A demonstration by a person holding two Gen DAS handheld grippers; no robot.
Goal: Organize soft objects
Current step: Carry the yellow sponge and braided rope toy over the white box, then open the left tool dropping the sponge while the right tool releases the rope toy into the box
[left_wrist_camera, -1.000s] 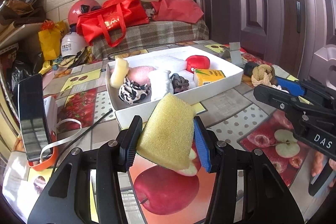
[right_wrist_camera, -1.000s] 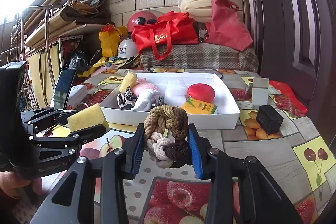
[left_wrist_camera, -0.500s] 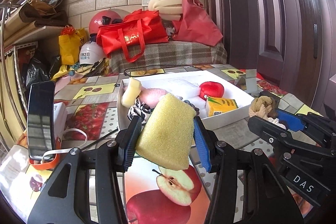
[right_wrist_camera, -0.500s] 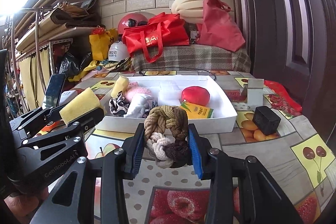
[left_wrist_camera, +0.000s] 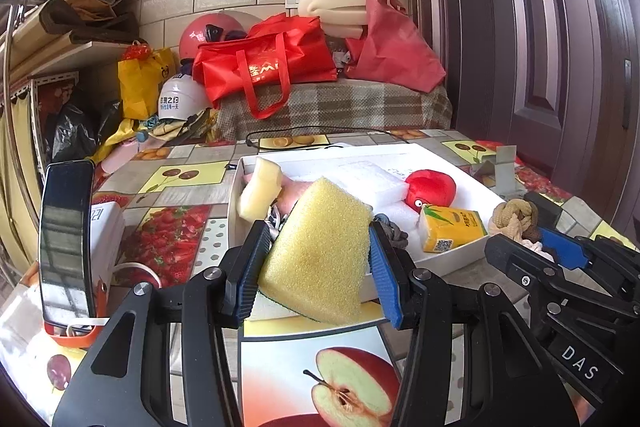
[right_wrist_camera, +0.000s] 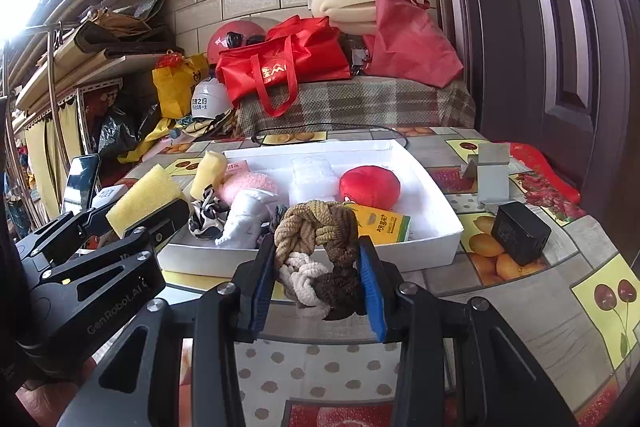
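My left gripper (left_wrist_camera: pixel 316 267) is shut on a yellow sponge (left_wrist_camera: pixel 320 251) and holds it above the table, just in front of the white tray (left_wrist_camera: pixel 460 255). My right gripper (right_wrist_camera: pixel 318 279) is shut on a braided rope knot (right_wrist_camera: pixel 316 247) in tan, cream and brown, also in front of the tray (right_wrist_camera: pixel 424 243). The tray holds a red plush ball (right_wrist_camera: pixel 370 185), a yellow tissue pack (right_wrist_camera: pixel 384 223), a pale foam piece (right_wrist_camera: pixel 208 167), a pink fluffy item (right_wrist_camera: pixel 248 185), white soft items and a patterned scrunchie. Each gripper shows in the other's view, the left gripper (right_wrist_camera: pixel 148 207) and the right gripper (left_wrist_camera: pixel 520 227).
A phone (left_wrist_camera: pixel 66 239) stands in an orange holder at the table's left. A black box (right_wrist_camera: pixel 520 233) and a grey stand (right_wrist_camera: pixel 492 171) sit right of the tray. A cable lies behind it. Red bags (right_wrist_camera: pixel 280 67) and helmets pile on a bench beyond. A dark door is on the right.
Both grippers have risen and tilted up a little, still holding the sponge and the rope knot. The tray's contents have not moved.
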